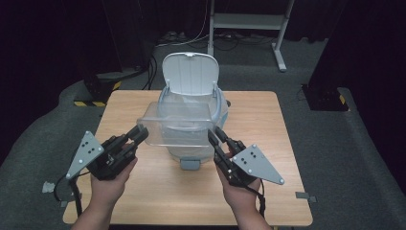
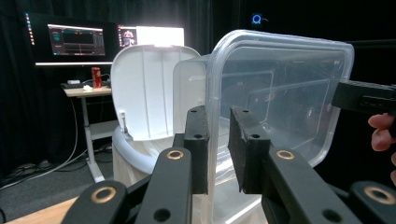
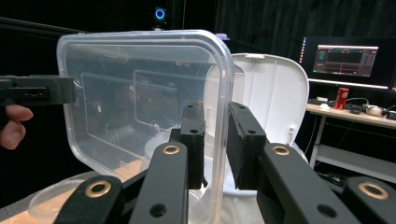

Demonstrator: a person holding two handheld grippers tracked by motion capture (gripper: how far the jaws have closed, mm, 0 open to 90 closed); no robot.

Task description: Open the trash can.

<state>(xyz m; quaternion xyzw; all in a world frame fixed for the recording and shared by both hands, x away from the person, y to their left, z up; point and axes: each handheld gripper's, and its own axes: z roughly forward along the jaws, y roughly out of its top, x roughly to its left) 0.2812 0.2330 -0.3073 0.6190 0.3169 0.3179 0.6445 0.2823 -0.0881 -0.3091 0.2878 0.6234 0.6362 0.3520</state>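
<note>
Wooden surface [image 1: 268,191] carries a white bin [image 1: 191,143] with its lid [image 1: 190,72] swung up, standing just ahead of both grippers. Between them, above the bin's mouth, hangs a clear plastic container [image 1: 176,123], tipped on its side. The left gripper [image 1: 139,134] is clamped on one end wall, the right gripper [image 1: 214,137] on the opposite. Judging by this, the emptying step is in hand; next calls for tilting the opening further down over the liner.
</note>
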